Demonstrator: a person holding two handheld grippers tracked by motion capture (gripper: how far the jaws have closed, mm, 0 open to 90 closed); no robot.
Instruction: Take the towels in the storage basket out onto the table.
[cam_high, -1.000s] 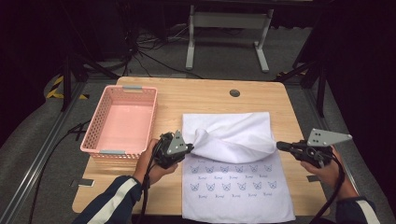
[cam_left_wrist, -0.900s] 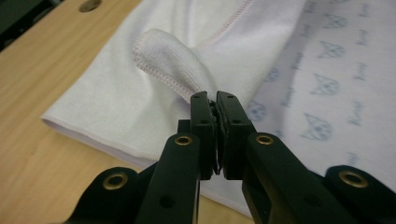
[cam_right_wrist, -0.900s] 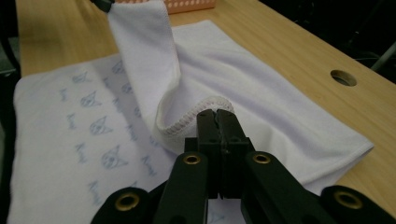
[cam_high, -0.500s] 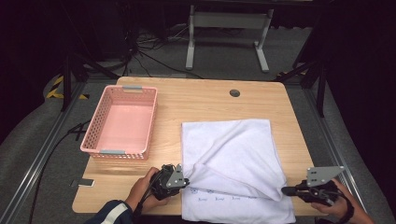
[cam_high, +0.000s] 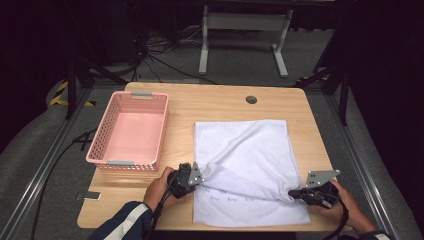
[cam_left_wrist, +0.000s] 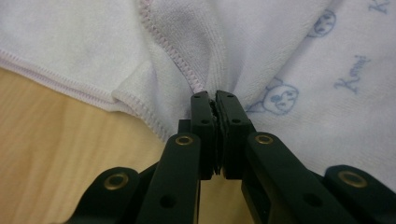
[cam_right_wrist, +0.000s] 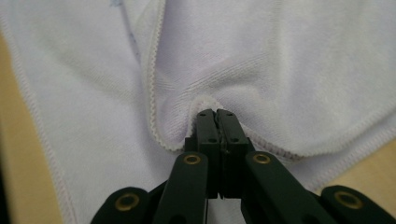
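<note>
A white towel (cam_high: 245, 160) printed with small blue bears lies on the wooden table (cam_high: 210, 107), its far half folded toward the person. My left gripper (cam_high: 196, 176) is shut on the towel's stitched corner (cam_left_wrist: 196, 79) at the fold's left end. At the fold's right end my right gripper (cam_high: 296, 193) is shut on the other corner (cam_right_wrist: 205, 105). Both grippers are low over the near part of the table. The printed face (cam_high: 230, 197) shows in a strip below the folded layer.
A pink perforated basket (cam_high: 131, 131) stands on the table's left side, with nothing inside. A round cable hole (cam_high: 251, 99) sits near the far edge. Beyond the table stand a grey metal frame (cam_high: 245, 40) and loose cables on the floor.
Both grippers have come down and toward the person, drawing the towel's far edge over itself. The lifted bunch has flattened into a folded layer covering most of the printed face.
</note>
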